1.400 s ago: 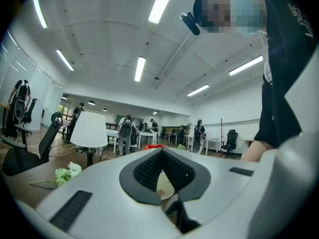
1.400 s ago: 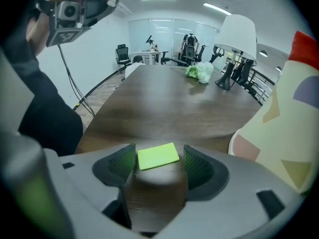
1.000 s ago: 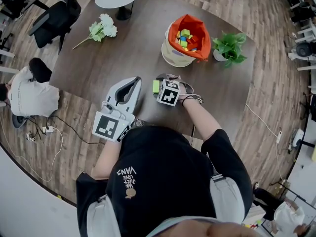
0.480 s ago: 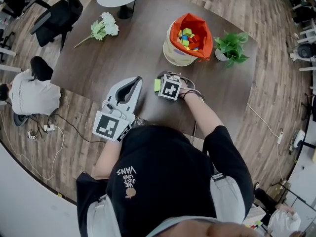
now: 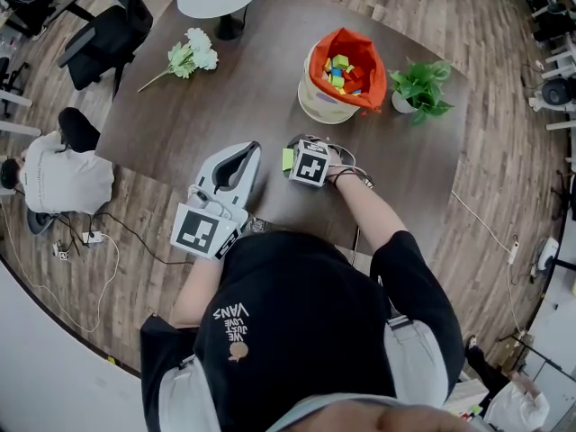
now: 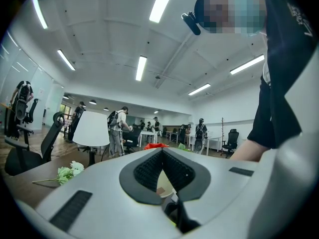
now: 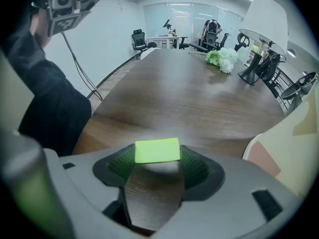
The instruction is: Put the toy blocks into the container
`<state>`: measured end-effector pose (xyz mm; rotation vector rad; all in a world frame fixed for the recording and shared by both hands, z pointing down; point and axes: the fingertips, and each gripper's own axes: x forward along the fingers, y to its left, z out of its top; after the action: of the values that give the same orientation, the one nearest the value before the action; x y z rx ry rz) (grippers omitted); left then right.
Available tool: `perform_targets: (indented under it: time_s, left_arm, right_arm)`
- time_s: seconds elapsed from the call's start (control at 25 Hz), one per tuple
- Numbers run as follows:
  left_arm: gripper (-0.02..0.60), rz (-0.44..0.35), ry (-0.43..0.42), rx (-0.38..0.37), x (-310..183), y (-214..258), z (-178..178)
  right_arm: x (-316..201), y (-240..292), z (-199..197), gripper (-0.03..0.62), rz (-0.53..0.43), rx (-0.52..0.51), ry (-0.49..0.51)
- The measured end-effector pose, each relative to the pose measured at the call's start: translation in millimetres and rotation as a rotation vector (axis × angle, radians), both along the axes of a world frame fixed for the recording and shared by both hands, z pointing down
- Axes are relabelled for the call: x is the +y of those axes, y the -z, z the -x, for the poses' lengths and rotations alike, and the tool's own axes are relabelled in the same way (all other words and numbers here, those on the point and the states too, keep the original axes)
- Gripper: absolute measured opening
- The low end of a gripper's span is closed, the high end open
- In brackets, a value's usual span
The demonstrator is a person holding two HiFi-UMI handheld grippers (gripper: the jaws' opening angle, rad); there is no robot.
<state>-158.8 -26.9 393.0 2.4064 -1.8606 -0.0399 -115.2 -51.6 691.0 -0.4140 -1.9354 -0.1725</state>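
In the head view your right gripper [image 5: 292,154] points down over the green block [image 5: 287,158], with the container [image 5: 315,106] well beyond it; neither hand has shifted since a second ago. The left gripper view shows your left gripper [image 6: 162,151] closed and empty. In the right gripper view the block lies crosswise between wide jaws that have just been closing, pads just beside its ends.

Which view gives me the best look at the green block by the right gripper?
Right gripper view: the green block sits on the table between its fingers. Head view shows only a sliver beside the right gripper; left gripper view misses it.
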Motion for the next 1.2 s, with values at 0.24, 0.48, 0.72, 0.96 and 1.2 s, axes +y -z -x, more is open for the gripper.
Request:
perform_targets:
  time_s: [0.24, 0.48, 0.72, 0.96, 1.2]
  left_arm:
    - [0.011, -0.002, 0.0, -0.001, 2, 1, 1]
    - [0.011, -0.016, -0.006, -0.001, 2, 6, 2]
    - [0.011, -0.031, -0.039, 0.01, -5, 8, -4]
    - [0.011, -0.052, -0.11, 0.012, -18, 13, -23]
    - [0.011, -0.058, -0.164, 0.014, -26, 15, -38]
  right_arm:
    - [0, 0, 1, 0.288, -0.01, 0.001, -0.003]
    - [1, 12, 0, 0.287, 0.009, -0.044, -0.077]
    - [-16, 88, 2, 0.287, 0.032, -0.354, -0.351]
    - [-35, 155, -17, 0.287, 0.002, -0.599, -0.553]
    - [-49, 213, -44, 0.287, -0.058, -0.764, -0.699]
